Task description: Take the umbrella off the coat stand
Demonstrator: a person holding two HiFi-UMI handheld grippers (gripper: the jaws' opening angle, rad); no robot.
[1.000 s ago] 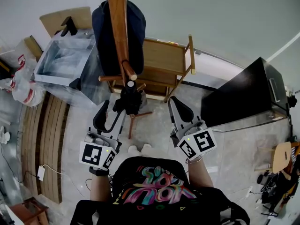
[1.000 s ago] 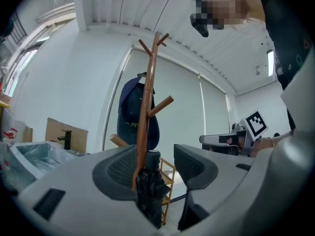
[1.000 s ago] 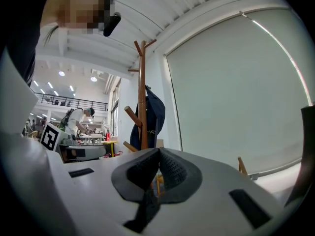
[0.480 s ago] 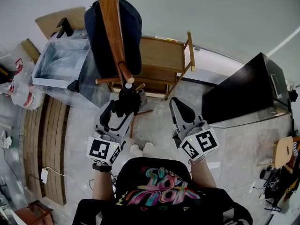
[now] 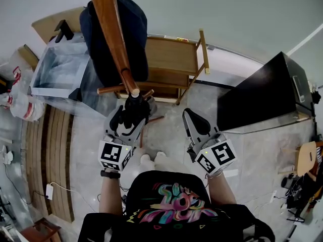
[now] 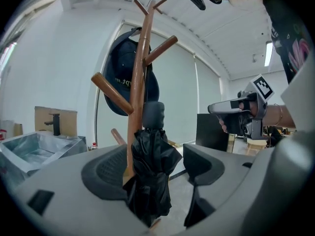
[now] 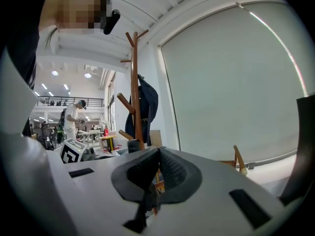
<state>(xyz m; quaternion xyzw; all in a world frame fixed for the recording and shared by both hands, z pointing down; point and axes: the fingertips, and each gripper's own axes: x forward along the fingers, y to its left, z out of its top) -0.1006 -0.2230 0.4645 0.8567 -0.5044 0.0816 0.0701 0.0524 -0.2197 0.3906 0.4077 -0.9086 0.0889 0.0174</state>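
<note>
A folded black umbrella (image 5: 135, 106) hangs low on the wooden coat stand (image 5: 112, 39), by a short peg. In the left gripper view the umbrella (image 6: 150, 176) hangs upright between the two jaws of my left gripper (image 6: 155, 171). These jaws have just been opening and stand wide, with the pads clear of the fabric. In the head view my left gripper (image 5: 129, 116) straddles the umbrella. My right gripper (image 5: 194, 121) hovers to the right of the stand, jaws together and empty (image 7: 153, 173). A navy cap (image 6: 123, 77) hangs higher on the stand (image 6: 138, 82).
A wooden folding chair (image 5: 174, 67) stands behind the stand. A black cabinet (image 5: 262, 97) is at the right. A metal sink unit (image 5: 58, 67) and wooden slats (image 5: 48, 150) lie at the left. A person (image 7: 74, 119) stands far off in the right gripper view.
My left gripper has moved forward to the umbrella and its jaws have spread, so they now flank it. The right gripper has hardly shifted.
</note>
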